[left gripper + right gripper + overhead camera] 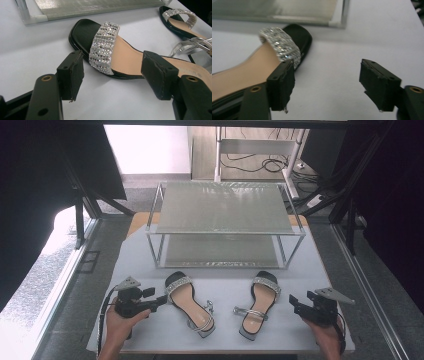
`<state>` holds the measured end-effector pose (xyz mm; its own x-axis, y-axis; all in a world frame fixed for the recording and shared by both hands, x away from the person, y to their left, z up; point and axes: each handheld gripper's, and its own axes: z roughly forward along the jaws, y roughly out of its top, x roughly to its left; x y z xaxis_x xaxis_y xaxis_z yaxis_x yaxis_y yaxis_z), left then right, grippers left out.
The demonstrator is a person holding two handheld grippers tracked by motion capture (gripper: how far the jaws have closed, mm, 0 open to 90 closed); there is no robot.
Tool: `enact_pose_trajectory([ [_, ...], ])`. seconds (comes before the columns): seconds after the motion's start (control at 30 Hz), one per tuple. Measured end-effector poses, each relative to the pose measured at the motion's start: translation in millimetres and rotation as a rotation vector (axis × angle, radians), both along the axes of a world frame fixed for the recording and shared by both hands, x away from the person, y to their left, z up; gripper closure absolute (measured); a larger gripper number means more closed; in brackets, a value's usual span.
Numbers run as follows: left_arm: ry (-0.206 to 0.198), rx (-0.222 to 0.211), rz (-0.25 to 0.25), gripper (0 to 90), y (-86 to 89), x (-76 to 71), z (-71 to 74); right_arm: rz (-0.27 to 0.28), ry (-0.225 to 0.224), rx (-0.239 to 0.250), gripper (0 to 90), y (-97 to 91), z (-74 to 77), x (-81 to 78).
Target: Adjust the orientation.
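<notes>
Two black sandals with rhinestone toe bands and tan insoles lie on the white table. The left sandal (pixel 189 303) (pixel 120 52) has its toe pointing toward the rack. My left gripper (pixel 161 300) (pixel 112 75) hovers open just beside its toe band, nothing between the pads. The right sandal (pixel 260 302) (pixel 262 62) lies a little apart, and its silver ankle strap (pixel 249 312) hangs to its left. To the right of this sandal my right gripper (pixel 293 303) (pixel 327 83) stands open and empty. Its left jaw is close to the shoe's sparkling band.
A two-shelf metal rack (pixel 225 222) with frosted shelves stands at the back of the table (pixel 150 265). Its lower shelf (pixel 82 6) (pixel 274 8) is just beyond the sandals' toes. The table's front edge runs near the person's hands; dark floor lies on both sides.
</notes>
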<state>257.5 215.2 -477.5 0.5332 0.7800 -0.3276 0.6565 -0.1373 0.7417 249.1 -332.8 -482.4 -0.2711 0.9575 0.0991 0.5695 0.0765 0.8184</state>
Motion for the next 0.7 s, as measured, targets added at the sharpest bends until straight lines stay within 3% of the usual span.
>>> enact_pose_trajectory([
  [0.1, 0.002, 0.001, -0.002, 34.9, 0.8, -1.6, 0.4, 0.045, -0.032, 0.022, 35.3, -0.4, 7.7, -4.8],
  [0.23, 0.001, 0.002, 0.002, 35.0, 1.5, -2.7, 1.3, 0.082, -0.041, 0.009, 41.6, 2.4, 12.4, -6.1],
  [0.37, 0.004, -0.001, 0.012, 35.1, 2.9, -3.5, 2.8, 0.163, -0.045, -0.001, 56.3, 13.9, 21.9, -9.8],
  [0.43, 0.005, 0.002, 0.011, 35.1, 2.7, -3.6, 2.7, 0.176, -0.044, -0.005, 59.9, 17.5, 23.9, -10.4],
  [0.47, 0.008, 0.006, 0.009, 35.1, 1.6, -3.7, 2.3, 0.187, -0.019, -0.045, 66.8, 26.0, 26.8, -11.4],
  [0.5, 0.009, 0.007, 0.005, 35.1, 1.0, -3.9, 2.1, 0.19, -0.008, -0.055, 69.7, 30.1, 27.9, -11.5],
  [0.7, 0.015, 0.003, -0.004, 34.8, -0.2, -5.4, 3.3, 0.288, -0.01, -0.034, 84.7, 50.8, 34.9, -16.3],
])
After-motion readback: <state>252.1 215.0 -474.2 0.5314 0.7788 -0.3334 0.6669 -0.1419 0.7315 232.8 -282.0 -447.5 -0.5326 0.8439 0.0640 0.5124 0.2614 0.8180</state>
